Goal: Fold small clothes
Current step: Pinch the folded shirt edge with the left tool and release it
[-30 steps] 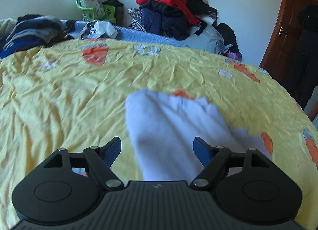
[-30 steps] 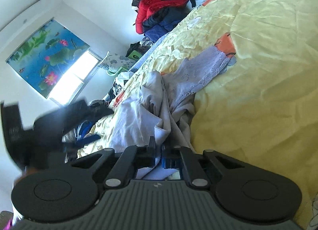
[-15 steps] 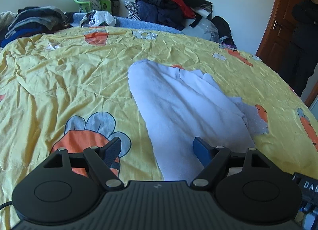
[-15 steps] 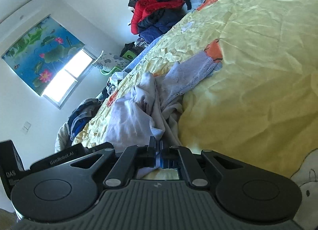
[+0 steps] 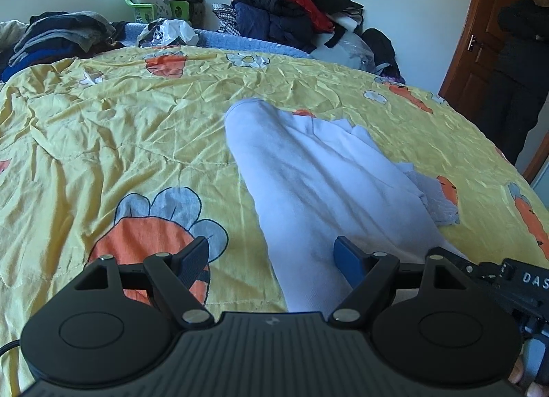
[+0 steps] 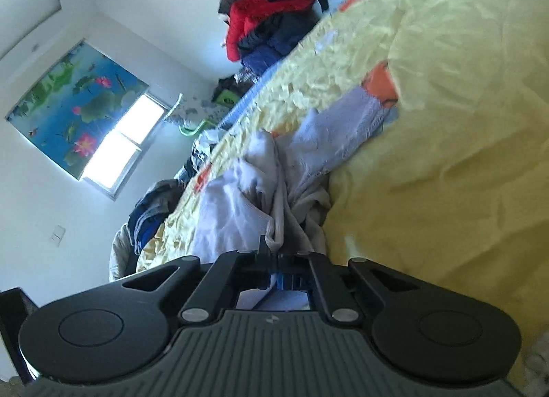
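A small pale lavender garment [image 5: 319, 174] lies lengthwise on the yellow cartoon-print bedspread [image 5: 120, 129], its near end running under my left gripper [image 5: 271, 256]. That gripper hovers over the near end with its jaws wide apart and touching nothing. In the right wrist view the same garment [image 6: 260, 188] is bunched and pulled up toward my right gripper [image 6: 274, 256], whose jaws are shut on a pinched edge of the cloth. A lacy trim piece [image 6: 346, 126] trails off beyond it. The right gripper's body [image 5: 514, 280] shows at the lower right of the left wrist view.
A heap of red, navy and black clothes [image 5: 291, 9] rises past the far edge of the bed. Folded dark clothes [image 5: 58, 33] lie at the far left. A person in dark clothing [image 5: 518, 64] stands by the wooden door [image 5: 470, 37] on the right.
My left gripper has dropped and pulled back toward the garment's near end, so more bedspread shows. My right gripper has stayed clamped on the cloth while its view tilted slightly.
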`<action>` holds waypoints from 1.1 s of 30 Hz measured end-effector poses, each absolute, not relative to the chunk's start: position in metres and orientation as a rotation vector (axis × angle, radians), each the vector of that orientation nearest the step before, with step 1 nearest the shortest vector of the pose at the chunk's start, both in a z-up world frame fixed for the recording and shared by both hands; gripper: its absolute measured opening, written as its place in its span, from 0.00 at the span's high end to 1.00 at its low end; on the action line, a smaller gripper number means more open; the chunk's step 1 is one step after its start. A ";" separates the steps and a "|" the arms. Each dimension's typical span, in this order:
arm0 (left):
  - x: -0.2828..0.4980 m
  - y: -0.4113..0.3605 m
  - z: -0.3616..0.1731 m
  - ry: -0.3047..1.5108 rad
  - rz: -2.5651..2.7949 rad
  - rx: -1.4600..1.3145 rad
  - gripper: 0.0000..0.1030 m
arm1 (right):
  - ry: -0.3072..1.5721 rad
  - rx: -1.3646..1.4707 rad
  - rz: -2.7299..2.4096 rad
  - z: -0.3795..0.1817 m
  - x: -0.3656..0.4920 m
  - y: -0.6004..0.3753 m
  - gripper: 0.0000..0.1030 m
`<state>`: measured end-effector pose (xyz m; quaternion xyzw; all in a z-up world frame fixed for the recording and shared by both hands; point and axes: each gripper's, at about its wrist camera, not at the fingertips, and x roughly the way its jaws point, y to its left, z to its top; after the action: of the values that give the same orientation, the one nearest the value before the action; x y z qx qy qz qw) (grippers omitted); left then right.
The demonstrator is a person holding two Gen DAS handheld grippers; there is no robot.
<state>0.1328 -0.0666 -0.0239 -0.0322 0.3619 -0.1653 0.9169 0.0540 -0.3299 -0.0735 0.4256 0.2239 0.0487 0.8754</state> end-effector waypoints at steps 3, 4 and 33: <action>0.134 -0.068 -0.025 0.749 -0.343 -0.063 0.22 | 0.495 0.854 0.078 -0.074 0.054 -0.328 0.92; 0.134 -0.069 -0.025 0.751 -0.342 -0.063 0.22 | 0.516 0.867 0.076 -0.078 0.057 -0.330 0.86; 0.166 -0.036 -0.047 0.792 -0.510 -0.380 0.02 | 0.653 0.609 0.220 -0.052 0.093 -0.339 0.31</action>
<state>0.1658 -0.0364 -0.0474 -0.1819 0.3790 -0.2440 0.8739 0.0931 -0.3385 -0.0524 0.2940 0.3153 0.1064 0.8960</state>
